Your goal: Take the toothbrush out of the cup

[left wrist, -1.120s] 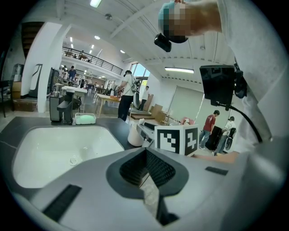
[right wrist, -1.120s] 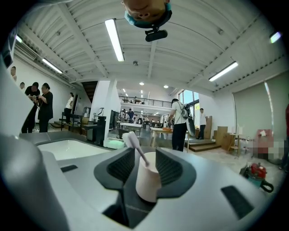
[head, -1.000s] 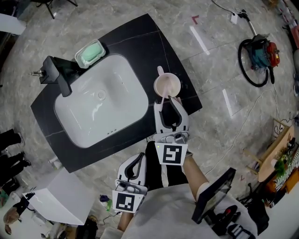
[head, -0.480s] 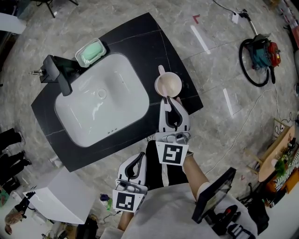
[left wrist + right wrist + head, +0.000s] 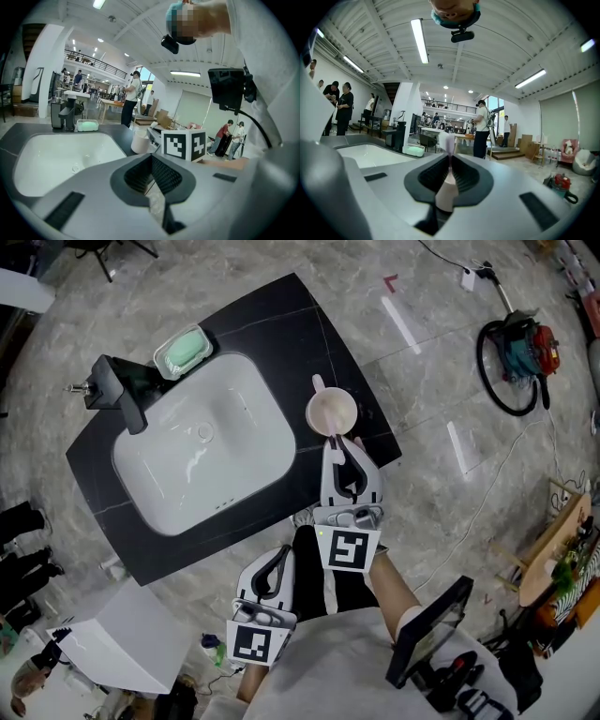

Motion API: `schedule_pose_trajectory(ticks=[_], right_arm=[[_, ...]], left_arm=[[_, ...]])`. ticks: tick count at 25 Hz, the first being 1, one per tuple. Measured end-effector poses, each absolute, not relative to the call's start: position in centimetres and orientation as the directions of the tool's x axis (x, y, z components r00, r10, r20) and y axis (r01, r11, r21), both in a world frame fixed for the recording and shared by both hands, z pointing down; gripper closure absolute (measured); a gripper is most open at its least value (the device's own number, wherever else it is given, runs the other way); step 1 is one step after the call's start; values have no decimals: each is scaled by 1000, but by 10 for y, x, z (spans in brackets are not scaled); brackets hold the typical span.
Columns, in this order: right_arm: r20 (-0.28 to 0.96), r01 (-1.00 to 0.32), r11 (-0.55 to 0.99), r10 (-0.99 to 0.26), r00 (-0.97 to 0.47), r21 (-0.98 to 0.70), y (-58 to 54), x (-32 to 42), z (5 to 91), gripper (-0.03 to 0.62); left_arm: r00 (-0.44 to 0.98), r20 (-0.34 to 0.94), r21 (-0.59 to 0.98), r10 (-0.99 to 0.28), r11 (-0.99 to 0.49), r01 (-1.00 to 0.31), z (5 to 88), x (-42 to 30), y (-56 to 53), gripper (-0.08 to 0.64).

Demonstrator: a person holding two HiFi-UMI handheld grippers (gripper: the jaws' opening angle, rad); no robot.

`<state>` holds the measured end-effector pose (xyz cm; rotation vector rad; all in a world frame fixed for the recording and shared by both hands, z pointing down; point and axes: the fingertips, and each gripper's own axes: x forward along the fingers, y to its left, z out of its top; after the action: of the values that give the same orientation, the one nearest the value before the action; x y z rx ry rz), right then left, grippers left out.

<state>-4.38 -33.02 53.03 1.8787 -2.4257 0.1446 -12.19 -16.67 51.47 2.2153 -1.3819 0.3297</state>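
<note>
- Step in hand: the grasp. The right claw [image 5: 339, 440] has just been closing, and its jaws now clamp the toothbrush [image 5: 446, 139] handle.
- The toothbrush stands in the cup [image 5: 354, 414], just ahead of the claw tips.
- The left claw [image 5: 279, 554] sits well behind, with its jaws together and empty.
- Next move, as judged: lift until the brush clears the rim, without tipping the cup.

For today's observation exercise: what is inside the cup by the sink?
A toothbrush leans out of the cup; the right gripper has just closed its jaws on it. Its lower end is hidden behind the cup's wall.
</note>
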Motion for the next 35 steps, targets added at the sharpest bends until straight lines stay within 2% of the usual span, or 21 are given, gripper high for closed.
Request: schedule_pose_trajectory(ticks=[8, 15, 17, 21, 23, 25, 28, 29, 33, 35], right_arm=[[59, -965, 260, -963, -262, -39, -323, -34, 489, 565], [-38, -962, 266, -964, -264, -63, -317, -27, 438, 565], [-29, -955, 297, -954, -298, 18, -313, -25, 429, 565], [122, -840, 409, -912, -392, 356, -301, -24, 427, 565], [132, -819, 419, -906, -401, 392, -296, -25, 424, 565], [75, -858, 399, -915, -397, 323, -292, -24, 416, 566], [-72, -935, 342, -934, -349, 93, -284, -21, 397, 565], [-79, -937, 342, -934, -347, 76, -280, -20, 395, 565], [102, -841, 434, -900, -425, 324, -254, -22, 408, 565], [112, -829, 442, -895, -431, 342, -244, -21, 404, 565]], left_arm=[[467, 387, 289, -795, -377, -880, 486, -104, -173, 557], [487, 317, 242, -814, -427, -871, 455, -92, -172, 557], [490, 292, 234, -821, -436, -869, 445, -87, -171, 557], [484, 245, 246, -840, -429, -869, 426, -80, -169, 557], [482, 231, 243, -845, -429, -870, 423, -80, -167, 555], [480, 221, 237, -849, -430, -871, 421, -81, -165, 557], [473, 219, 230, -854, -426, -875, 418, -82, -160, 555], [472, 217, 225, -855, -426, -876, 417, -82, -159, 557], [476, 190, 197, -859, -441, -875, 410, -80, -154, 557], [480, 176, 188, -860, -449, -874, 404, -79, -152, 557]])
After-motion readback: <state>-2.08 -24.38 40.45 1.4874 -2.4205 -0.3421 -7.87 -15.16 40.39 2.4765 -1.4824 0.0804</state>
